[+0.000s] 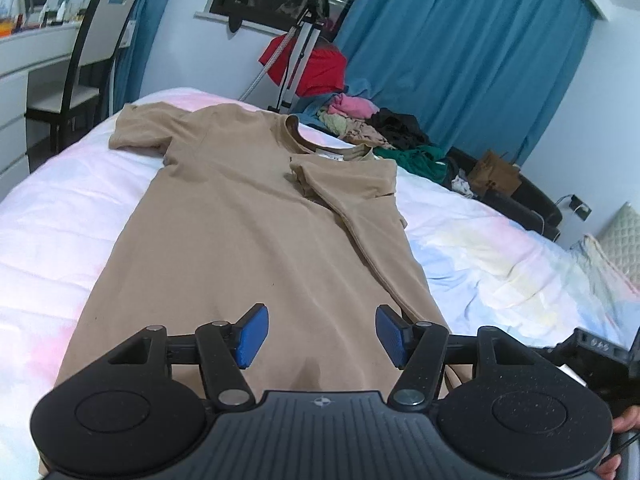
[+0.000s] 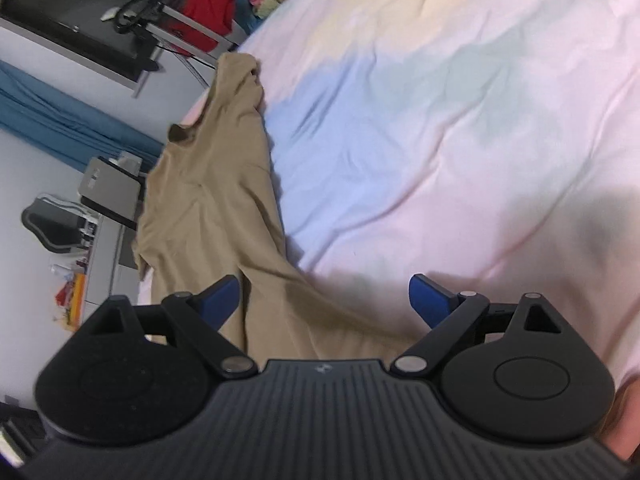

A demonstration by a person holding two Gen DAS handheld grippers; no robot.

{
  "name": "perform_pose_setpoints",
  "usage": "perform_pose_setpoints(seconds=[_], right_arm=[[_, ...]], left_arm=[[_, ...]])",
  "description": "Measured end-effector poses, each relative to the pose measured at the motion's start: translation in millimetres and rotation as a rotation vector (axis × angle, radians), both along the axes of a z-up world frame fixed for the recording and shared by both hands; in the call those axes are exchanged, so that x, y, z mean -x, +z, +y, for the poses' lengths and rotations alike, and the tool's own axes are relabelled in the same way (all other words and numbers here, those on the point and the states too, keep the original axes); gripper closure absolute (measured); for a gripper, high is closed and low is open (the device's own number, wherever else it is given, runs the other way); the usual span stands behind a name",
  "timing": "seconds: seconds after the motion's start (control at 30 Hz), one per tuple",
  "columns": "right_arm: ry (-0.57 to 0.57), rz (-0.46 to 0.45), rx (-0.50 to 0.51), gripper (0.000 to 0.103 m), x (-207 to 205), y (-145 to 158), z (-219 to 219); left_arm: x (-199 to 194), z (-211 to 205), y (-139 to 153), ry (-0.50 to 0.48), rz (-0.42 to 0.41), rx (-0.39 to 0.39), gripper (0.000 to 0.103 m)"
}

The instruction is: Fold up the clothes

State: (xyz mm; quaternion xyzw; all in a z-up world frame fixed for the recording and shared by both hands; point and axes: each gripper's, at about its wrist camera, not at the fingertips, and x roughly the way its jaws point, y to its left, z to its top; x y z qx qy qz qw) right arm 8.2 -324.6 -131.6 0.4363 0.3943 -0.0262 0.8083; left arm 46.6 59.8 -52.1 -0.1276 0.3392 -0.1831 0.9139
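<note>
A tan T-shirt (image 1: pixel 240 216) lies flat on the pastel bedspread (image 1: pixel 480 248), collar at the far end. Its right sleeve (image 1: pixel 352 184) is folded inward over the chest; the left sleeve (image 1: pixel 140 128) lies spread out. My left gripper (image 1: pixel 320 334) hovers open over the shirt's hem, nothing between its blue pads (image 1: pixel 252 336). In the right wrist view the same shirt (image 2: pixel 208 200) runs along the left of the bedspread (image 2: pixel 440 140). My right gripper (image 2: pixel 326 300) stands wide open above the shirt's lower edge, nothing held.
A heap of mixed clothes (image 1: pixel 360 120) sits at the bed's far corner, with a red garment on a metal stand (image 1: pixel 308 64) behind it. A chair (image 1: pixel 80 80) and white desk stand at left. Blue curtains (image 1: pixel 460 60) line the wall. A dark bag (image 1: pixel 516 196) lies at right.
</note>
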Motion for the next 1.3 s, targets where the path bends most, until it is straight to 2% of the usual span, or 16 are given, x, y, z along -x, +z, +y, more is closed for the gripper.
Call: perform_pose_setpoints(seconds=[0.17, 0.3, 0.33, 0.37, 0.47, 0.5, 0.57, 0.63, 0.67, 0.7, 0.97, 1.03, 1.1, 1.13, 1.27, 1.3], right_arm=[[0.072, 0.079, -0.037, 0.01, 0, -11, 24], [0.135, 0.038, -0.021, 0.013, 13, 7, 37], [0.156, 0.026, -0.011, 0.02, 16, 11, 43], [0.17, 0.02, 0.015, 0.033, 20, 16, 48], [0.243, 0.012, 0.103, 0.043, 18, 22, 69], [0.268, 0.01, 0.132, 0.057, 17, 24, 75], [0.316, 0.004, 0.19, 0.074, 15, 29, 89], [0.365, -0.001, 0.248, 0.08, 14, 33, 103], [0.389, -0.003, 0.277, 0.09, 13, 35, 109], [0.409, 0.005, 0.295, 0.094, 12, 34, 112], [0.381, 0.024, 0.427, 0.091, 18, 34, 118], [0.368, 0.007, 0.415, 0.083, 21, 36, 117], [0.383, 0.002, 0.407, 0.038, 17, 33, 120], [0.398, -0.005, 0.419, 0.032, 15, 33, 124], [0.458, -0.035, 0.468, 0.033, 10, 30, 143], [0.473, -0.04, 0.481, 0.037, 8, 30, 147]], left_arm=[[2, 8, 2, 0.004, -0.003, 0.011, 0.041], [3, 12, 6, 0.014, -0.015, 0.033, 0.041], [3, 14, 7, 0.016, -0.018, 0.038, 0.041], [3, 15, 8, 0.018, -0.021, 0.043, 0.041], [4, 18, 11, 0.026, -0.03, 0.059, 0.041], [4, 20, 12, 0.028, -0.033, 0.064, 0.041], [4, 21, 14, 0.033, -0.034, 0.07, 0.041], [3, 23, 13, 0.037, -0.03, 0.068, 0.041], [3, 23, 13, 0.04, -0.03, 0.064, 0.041], [3, 23, 13, 0.042, -0.03, 0.06, 0.041], [4, 24, 13, 0.045, -0.04, 0.046, 0.041], [4, 22, 13, 0.041, -0.046, 0.035, 0.041], [5, 20, 13, 0.038, -0.051, 0.024, 0.041], [5, 19, 13, 0.036, -0.054, 0.018, 0.041], [6, 16, 12, 0.036, -0.064, -0.005, 0.041], [6, 17, 12, 0.037, -0.064, -0.006, 0.041]])
